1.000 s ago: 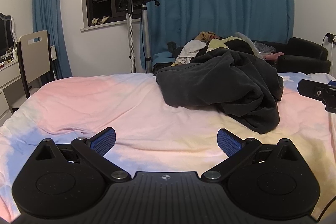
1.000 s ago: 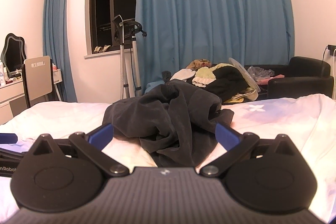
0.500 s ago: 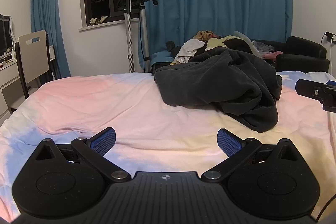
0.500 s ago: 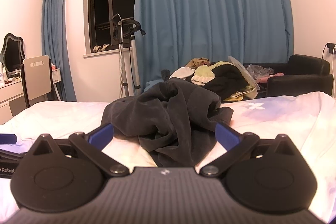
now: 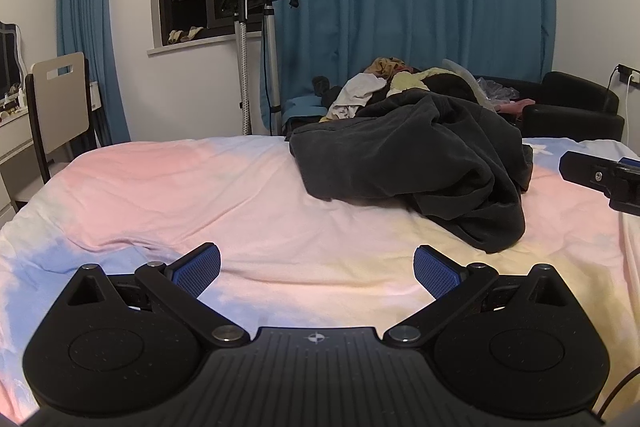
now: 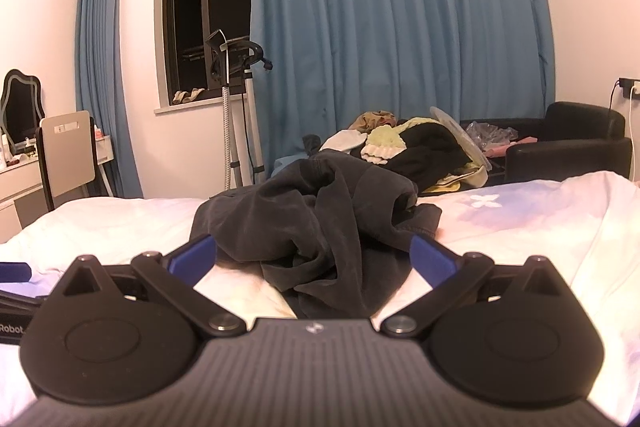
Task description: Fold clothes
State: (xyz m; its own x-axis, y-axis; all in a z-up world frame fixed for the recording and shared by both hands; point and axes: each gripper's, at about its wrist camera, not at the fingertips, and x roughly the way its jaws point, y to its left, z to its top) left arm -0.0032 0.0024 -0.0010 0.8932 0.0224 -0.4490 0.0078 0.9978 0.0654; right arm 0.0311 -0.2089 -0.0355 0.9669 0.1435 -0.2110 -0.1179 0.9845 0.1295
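A crumpled dark grey garment (image 5: 416, 163) lies in a heap on the pastel bed sheet (image 5: 192, 195), at the right half of the left wrist view. My left gripper (image 5: 316, 269) is open over bare sheet, well short of the heap and to its left. The right wrist view has the same garment (image 6: 320, 223) straight ahead, its near fold lying between the blue pads. My right gripper (image 6: 312, 253) is open just above that fold, holding nothing. The right gripper's side (image 5: 600, 177) shows at the right edge of the left wrist view.
Behind the bed, a pile of mixed clothes (image 6: 404, 147) sits in front of blue curtains. A black armchair (image 6: 572, 143) stands at the right, a garment steamer stand (image 5: 244, 51) by the window, and a chair (image 5: 60, 107) with a desk at the left.
Both views have shifted a little: the garment sits slightly closer and lower between my right gripper's pads. The jaws of both grippers have stayed open.
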